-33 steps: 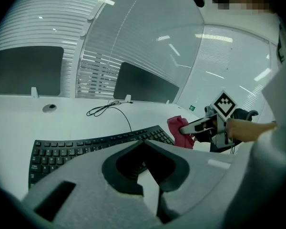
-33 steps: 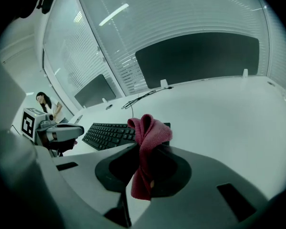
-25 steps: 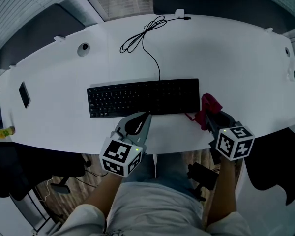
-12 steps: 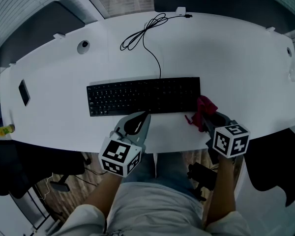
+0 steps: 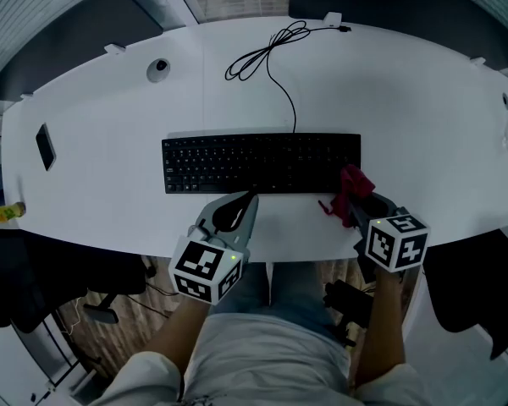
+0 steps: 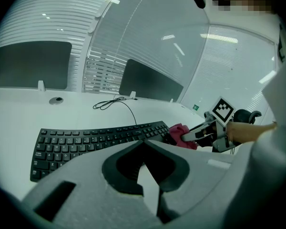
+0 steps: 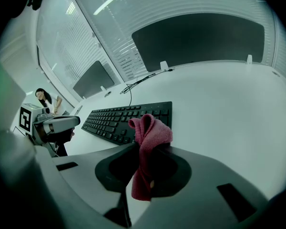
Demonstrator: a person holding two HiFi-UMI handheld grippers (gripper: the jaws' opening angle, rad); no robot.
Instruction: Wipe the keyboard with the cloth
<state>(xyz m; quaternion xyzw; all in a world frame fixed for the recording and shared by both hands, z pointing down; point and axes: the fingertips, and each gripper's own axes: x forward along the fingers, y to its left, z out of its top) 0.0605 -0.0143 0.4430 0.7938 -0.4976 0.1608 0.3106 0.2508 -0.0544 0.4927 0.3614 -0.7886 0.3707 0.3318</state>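
In the head view, a black keyboard [image 5: 262, 163] lies across the middle of the white bench [image 5: 406, 100], with its cable [image 5: 267, 53] looped behind it. The right gripper [image 5: 353, 200] is clamped on a red cloth [image 5: 349, 184] at the keyboard's right end. The left gripper [image 5: 250, 200] sits just beside the keyboard's front edge. The key legends are too small to read, and the cubes carry only black-and-white square markers. A dark flat slab [image 5: 45, 146] lies far to the left.

In the left gripper view, the jaws are pressed together with nothing between them. The key legends show as pale specks. A small green sign [image 6: 195, 107] is illegible.

In the right gripper view, the jaws pinch the cloth, which bunches above them and hides part of the keyboard's near edge. I cannot tell whether the cloth touches the keys.
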